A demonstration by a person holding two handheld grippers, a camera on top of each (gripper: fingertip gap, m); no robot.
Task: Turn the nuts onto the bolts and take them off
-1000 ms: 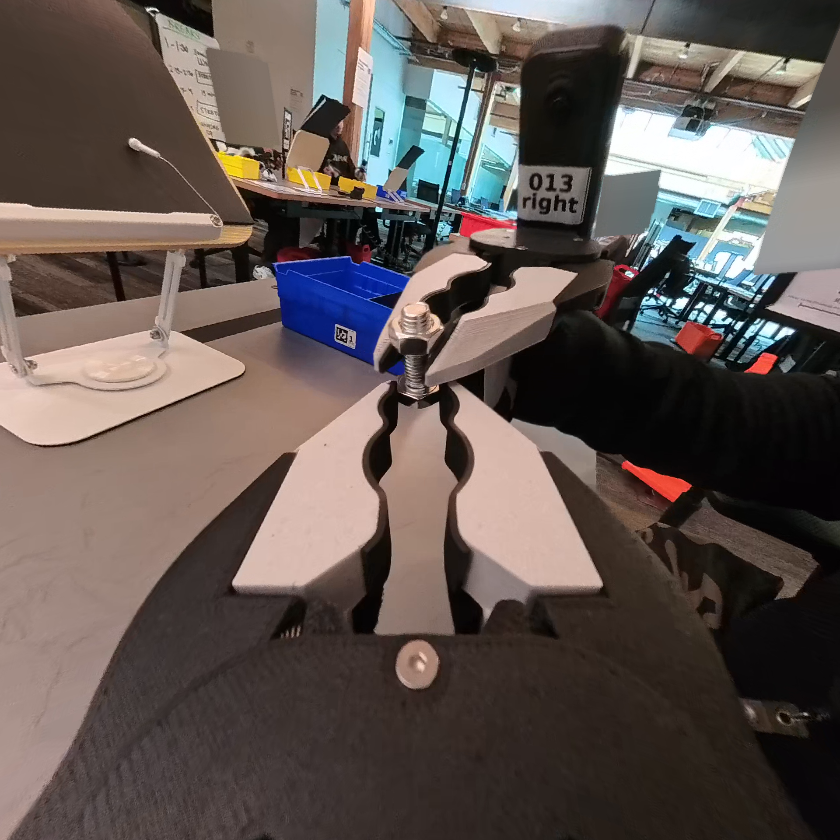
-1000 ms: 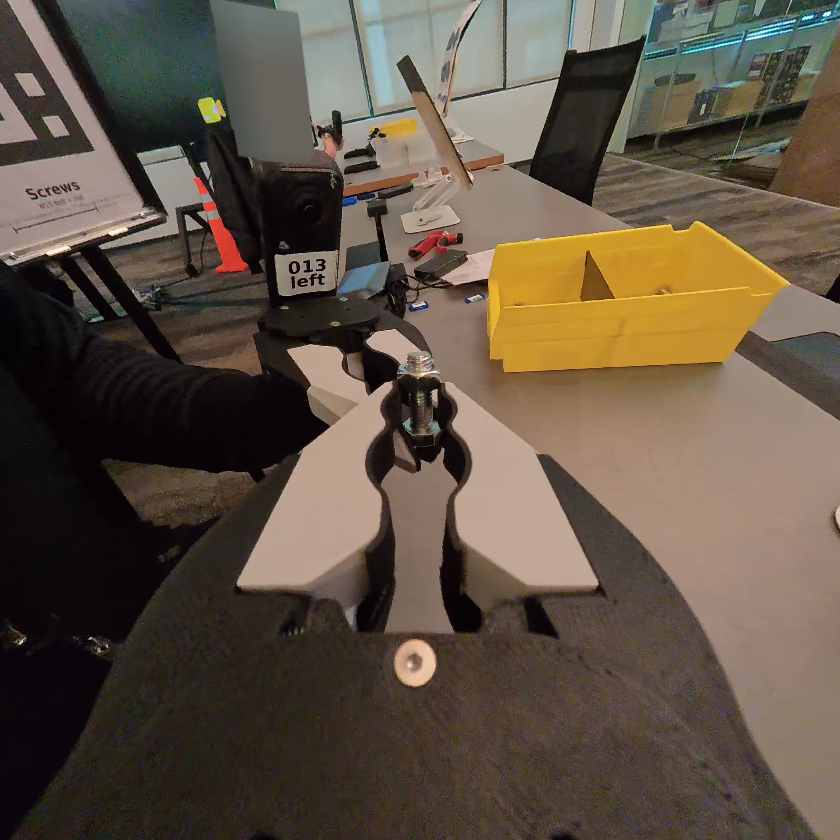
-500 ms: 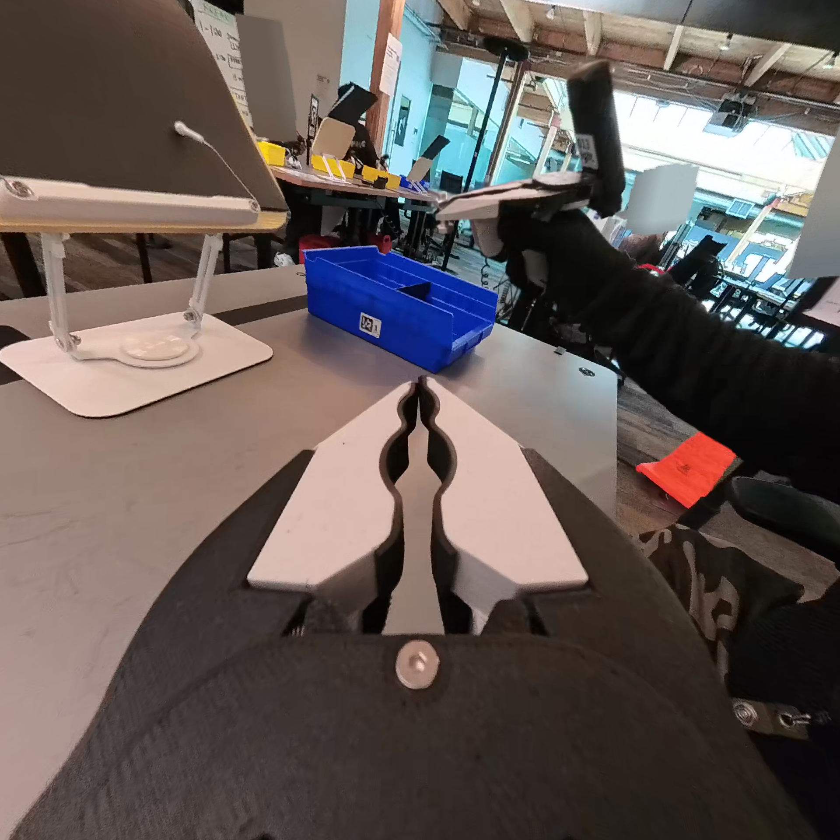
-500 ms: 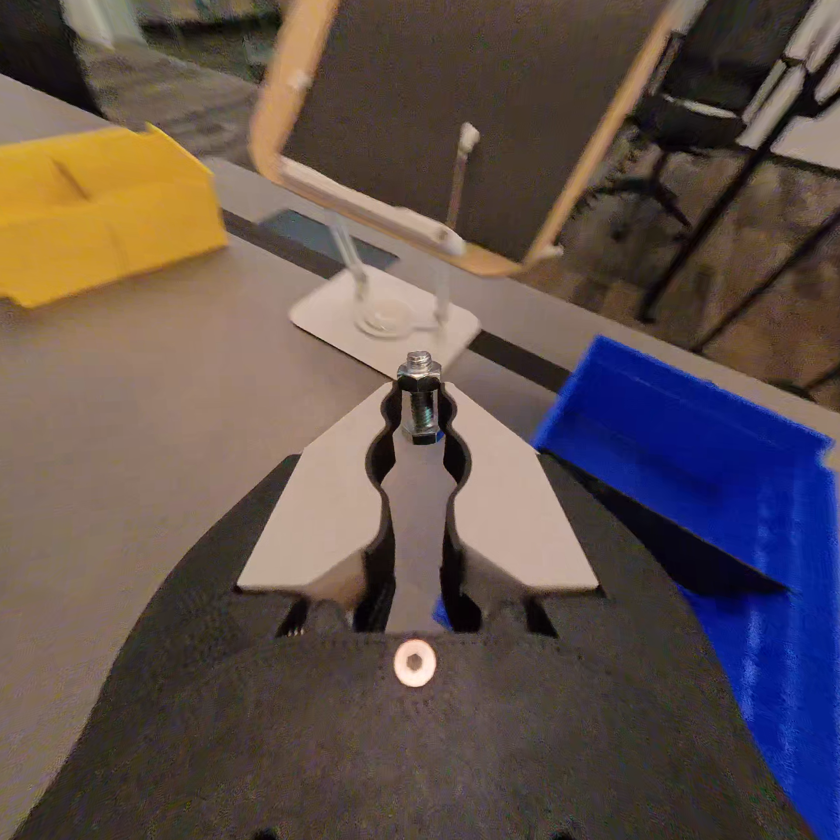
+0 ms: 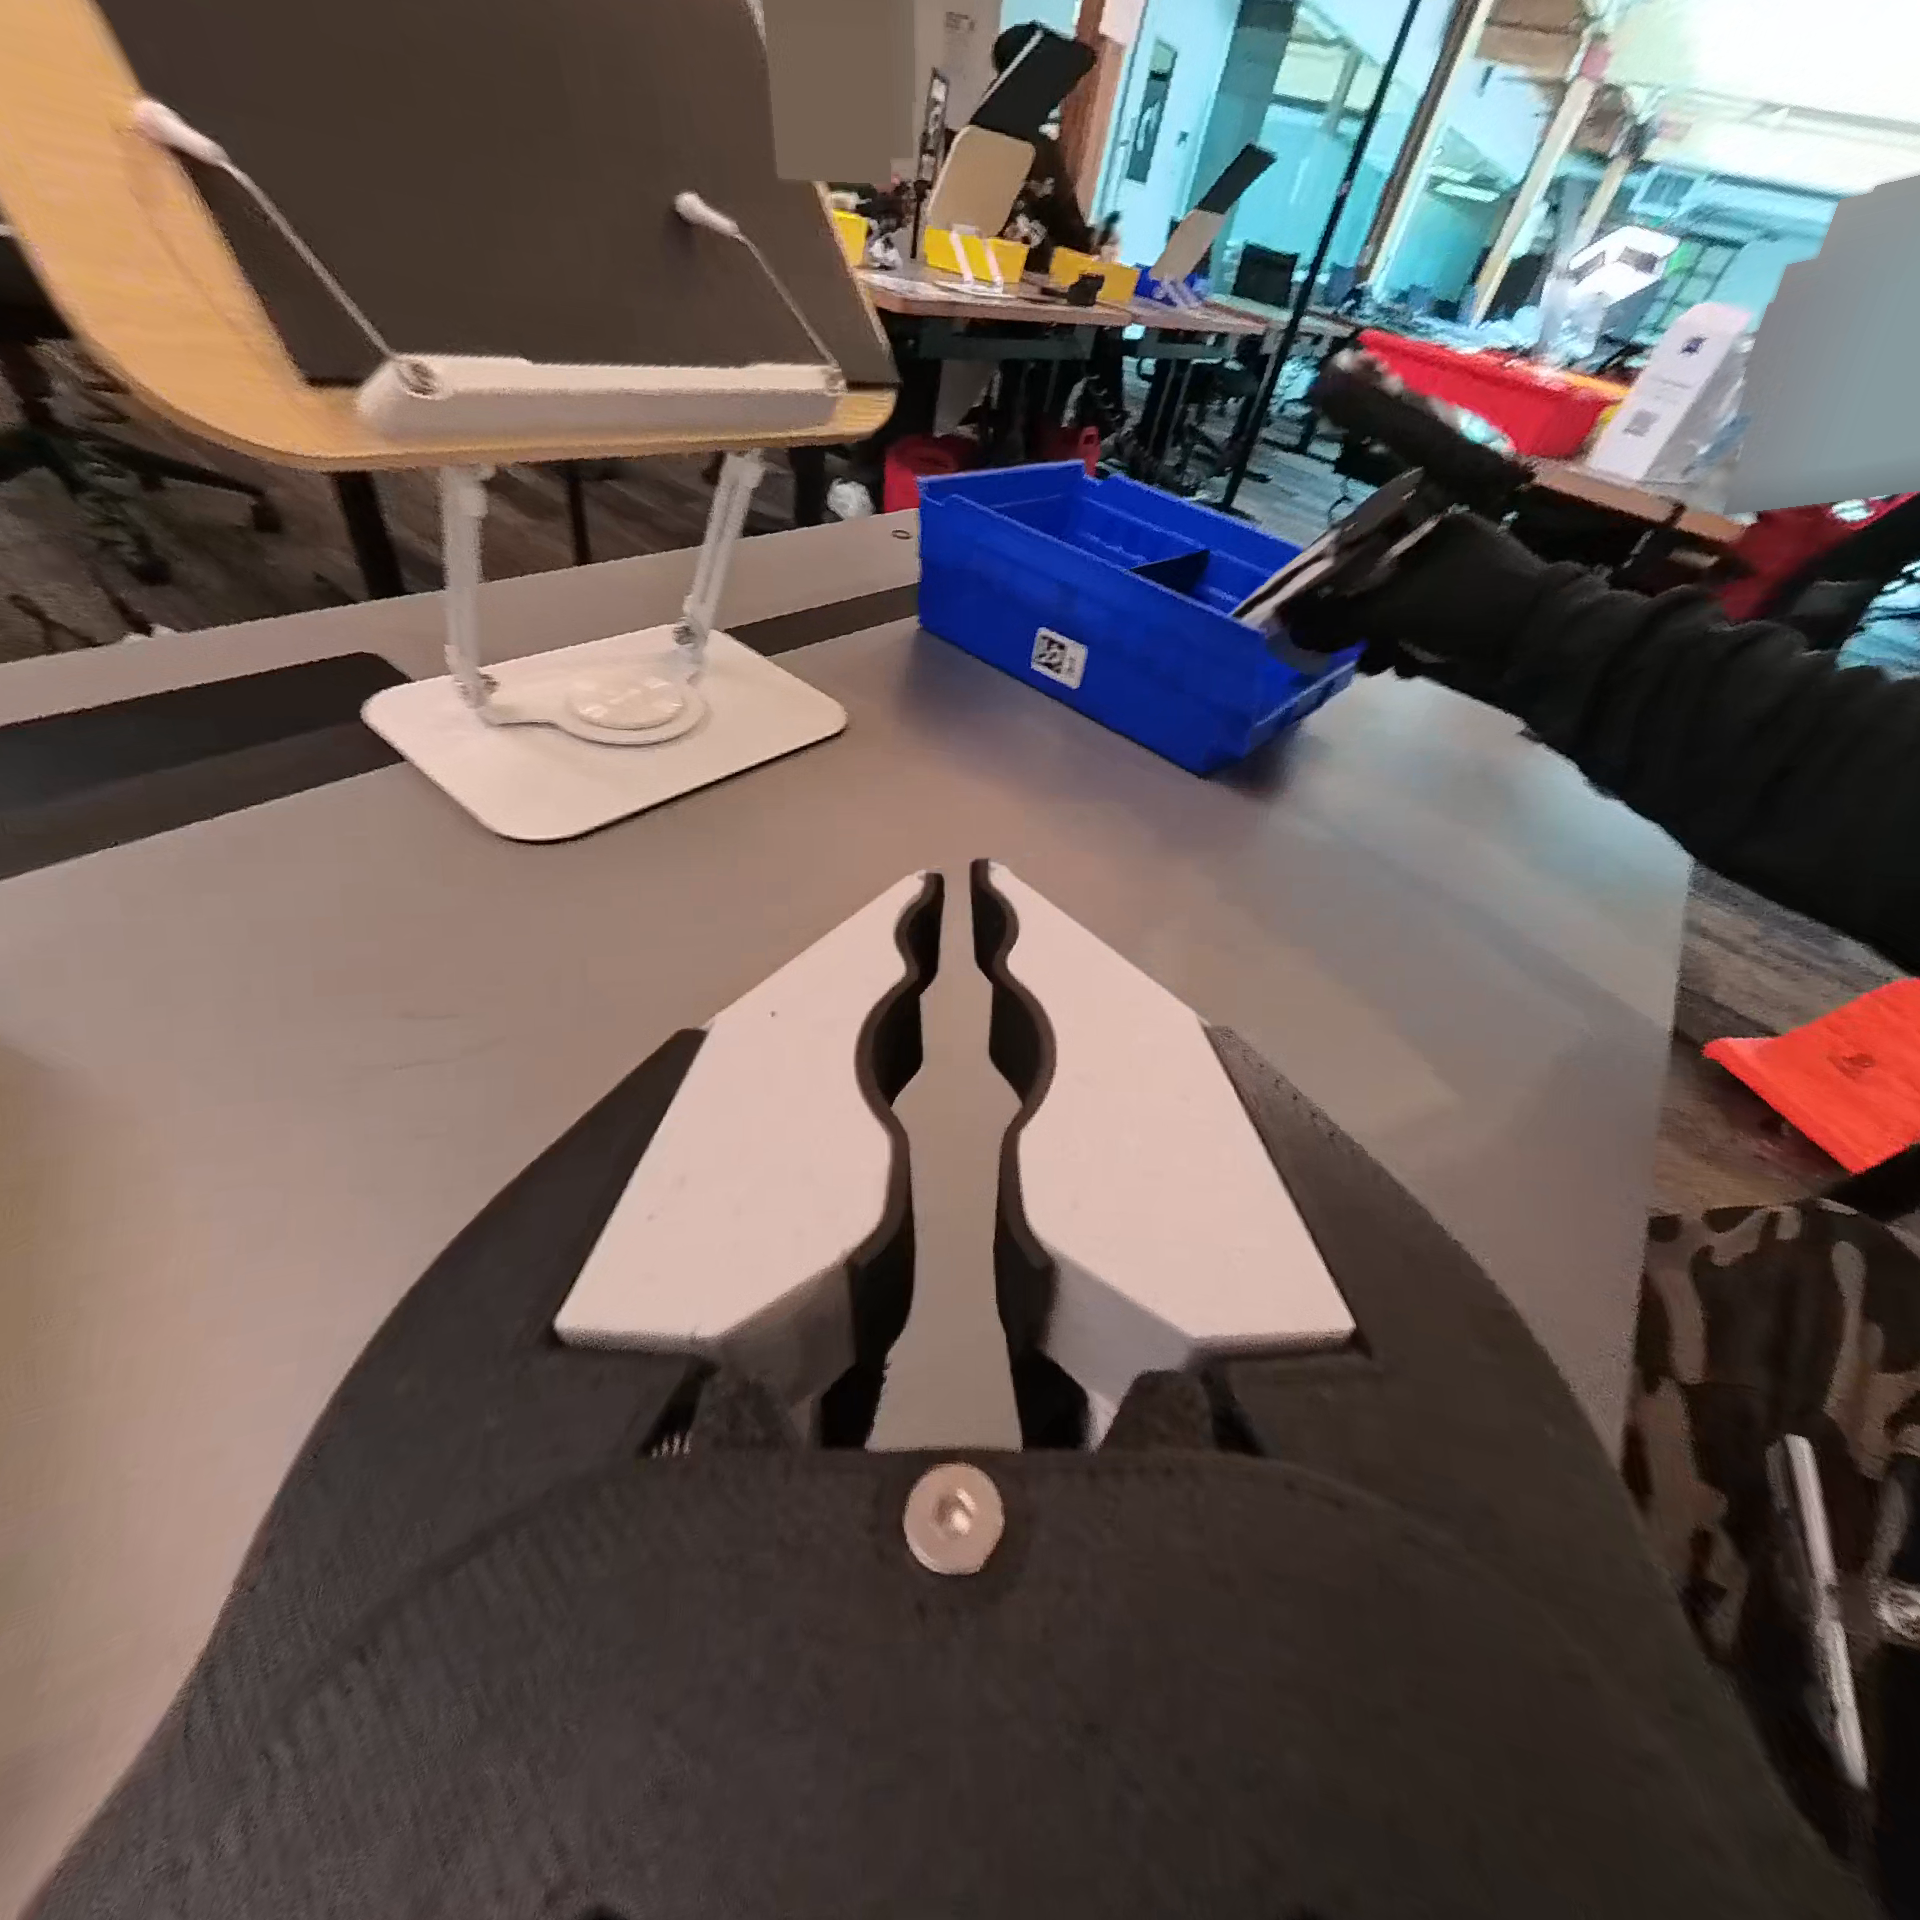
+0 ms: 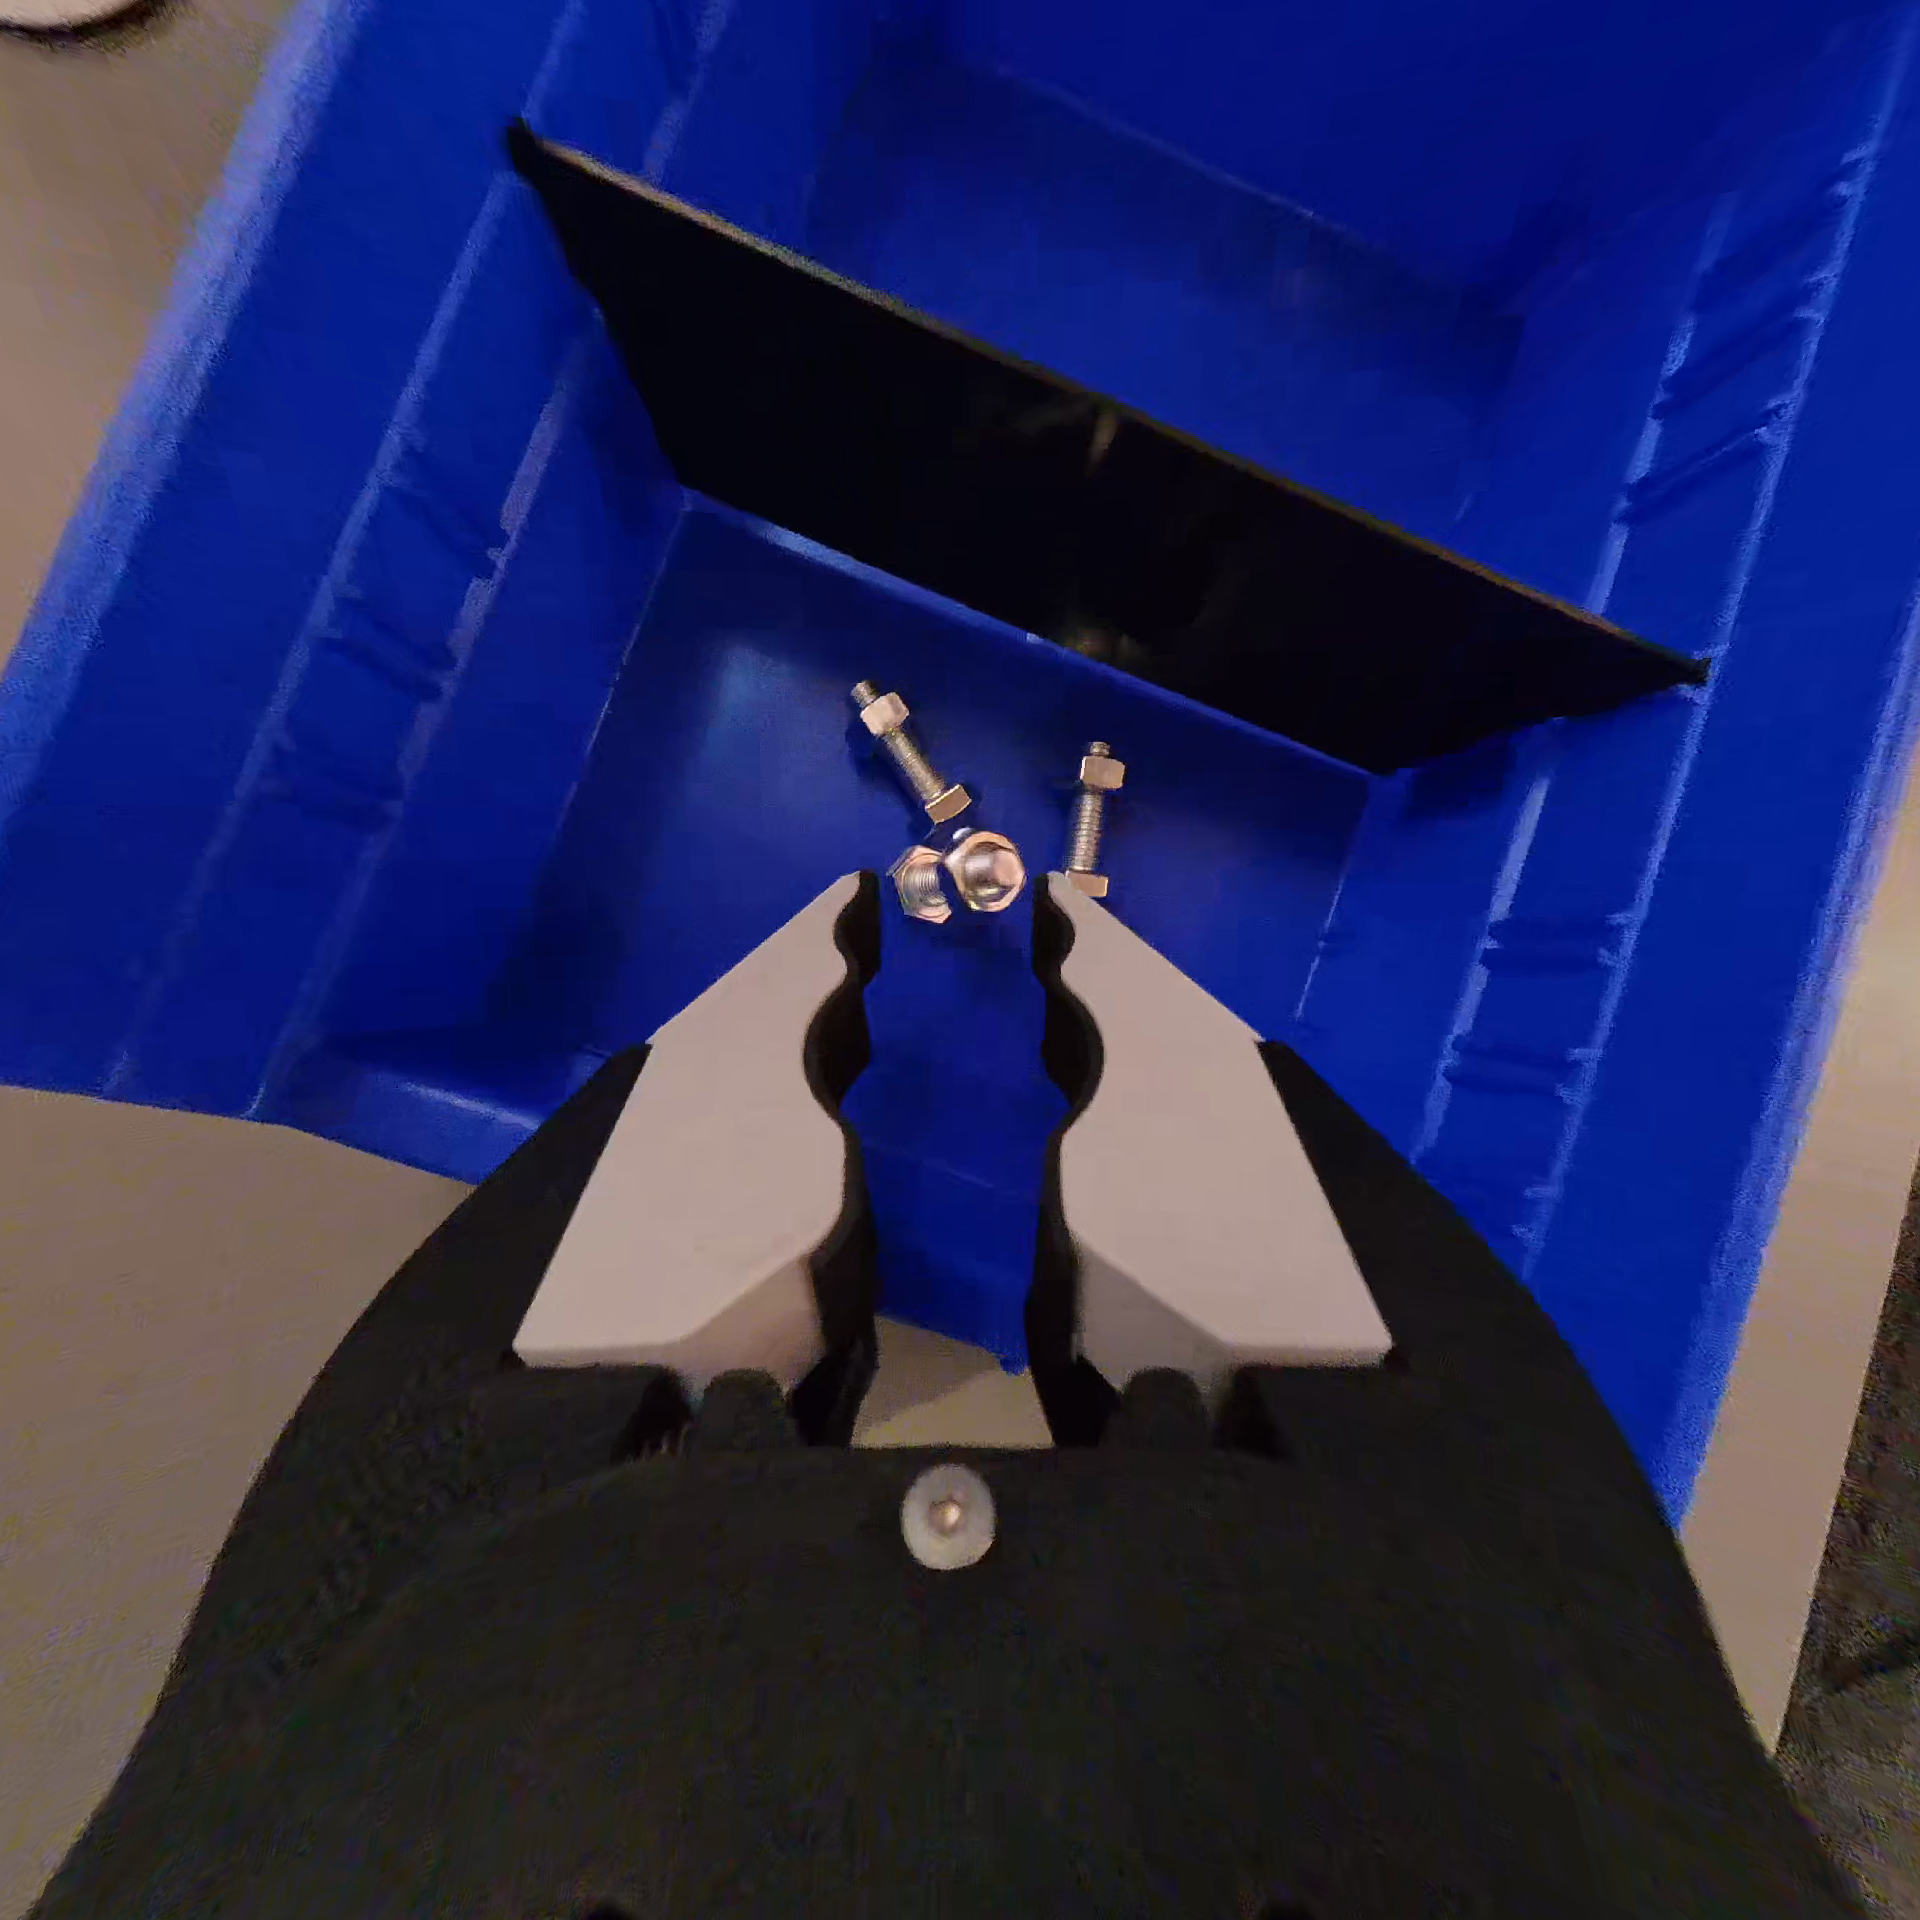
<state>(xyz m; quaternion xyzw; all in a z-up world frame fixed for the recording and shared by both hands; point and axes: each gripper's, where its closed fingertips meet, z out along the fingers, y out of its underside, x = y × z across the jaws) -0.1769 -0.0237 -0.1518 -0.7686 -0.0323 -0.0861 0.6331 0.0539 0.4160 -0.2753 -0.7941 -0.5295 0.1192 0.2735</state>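
In the right wrist view my right gripper (image 6: 954, 883) is open and points down into the near compartment of the blue bin (image 6: 312, 644). A bolt with a nut on it (image 6: 958, 879) shows end-on just beyond the fingertips, free of them. I cannot tell whether it is in the air or on the bin floor. Two more bolts with nuts (image 6: 910, 752) (image 6: 1091, 821) lie on the bin floor. In the left wrist view my left gripper (image 5: 956, 881) is shut and empty above the grey table (image 5: 312, 987). The right gripper (image 5: 1311, 582) hangs over the blue bin (image 5: 1101, 634).
A black divider (image 6: 1039, 447) splits the bin. A tilted board on a stand with a white base (image 5: 613, 738) is at the back left of the table. The table's right edge (image 5: 1662, 1039) drops to the floor, where an orange object (image 5: 1849, 1081) lies. About 50 centimeters separates my left fingertips from my right.
My right gripper took the bolt with its nut away from the left gripper, carried it over the blue bin and opened, letting it go. The left gripper stayed shut and empty.
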